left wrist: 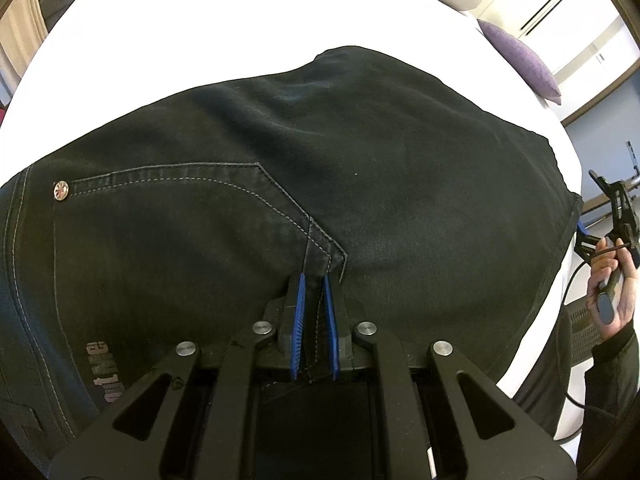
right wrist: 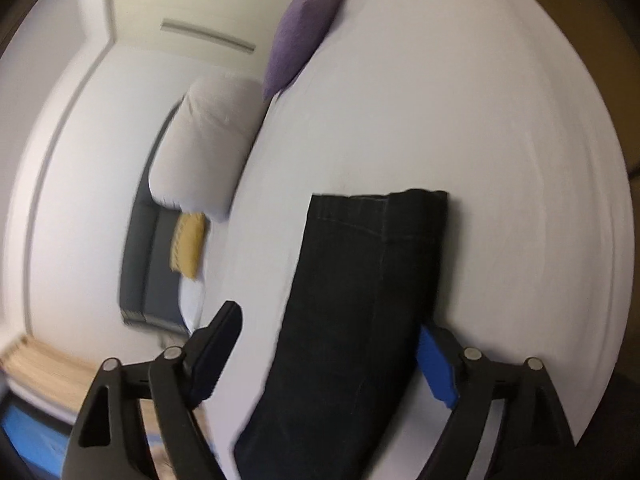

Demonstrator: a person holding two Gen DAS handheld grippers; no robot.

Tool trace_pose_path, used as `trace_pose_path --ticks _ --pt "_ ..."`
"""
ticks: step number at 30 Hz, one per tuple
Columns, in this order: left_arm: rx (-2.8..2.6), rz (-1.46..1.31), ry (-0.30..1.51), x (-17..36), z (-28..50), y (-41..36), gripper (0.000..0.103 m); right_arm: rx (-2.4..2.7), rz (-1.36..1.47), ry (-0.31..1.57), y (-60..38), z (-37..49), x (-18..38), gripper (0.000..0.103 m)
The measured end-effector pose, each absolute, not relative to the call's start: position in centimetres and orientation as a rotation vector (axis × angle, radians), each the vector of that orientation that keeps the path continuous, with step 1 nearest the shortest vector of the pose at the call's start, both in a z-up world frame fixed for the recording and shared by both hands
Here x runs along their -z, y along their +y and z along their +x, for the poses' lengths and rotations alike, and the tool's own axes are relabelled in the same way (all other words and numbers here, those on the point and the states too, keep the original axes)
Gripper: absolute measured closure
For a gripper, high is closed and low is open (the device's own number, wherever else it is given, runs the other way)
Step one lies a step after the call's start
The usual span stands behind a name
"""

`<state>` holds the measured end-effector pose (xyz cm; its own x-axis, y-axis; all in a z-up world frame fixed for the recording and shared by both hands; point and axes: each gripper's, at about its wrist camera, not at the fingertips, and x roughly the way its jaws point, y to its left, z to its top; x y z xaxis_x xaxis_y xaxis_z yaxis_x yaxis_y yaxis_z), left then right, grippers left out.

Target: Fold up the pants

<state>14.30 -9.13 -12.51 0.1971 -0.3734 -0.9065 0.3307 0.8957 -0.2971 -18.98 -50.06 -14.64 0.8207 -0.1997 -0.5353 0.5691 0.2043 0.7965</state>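
Black jeans lie spread over a white bed, back pocket stitching and a rivet showing at the left. My left gripper is shut on a seamed corner of the jeans, with the cloth pinched between its blue pads. In the right wrist view, which is tilted and blurred, the jeans look like a long folded strip on the bed. My right gripper hangs open over the strip's near end, and its pads press on nothing. The right gripper also shows at the left wrist view's right edge, off the jeans.
A purple cushion and a white pillow lie at the head of the bed, with a yellow cushion beside a dark headboard. A person's hand holds the right gripper past the bed's edge. The purple cushion is far right.
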Motion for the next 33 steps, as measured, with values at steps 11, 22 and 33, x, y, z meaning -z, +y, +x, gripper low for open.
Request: trace_pose_path --ticks 11,22,33 --pt "0.502 -0.080 1.271 12.9 13.9 -7.6 0.093 0.607 1.185 0.513 -52.1 -19.0 15.7 0.097" --pt "0.495 -0.075 1.256 12.8 13.6 -7.2 0.093 0.476 1.061 0.427 -53.1 -17.1 11.6 0.098" --pt "0.498 -0.063 1.257 12.7 13.6 -7.4 0.093 0.581 1.281 0.432 -53.9 -22.5 18.1 0.101"
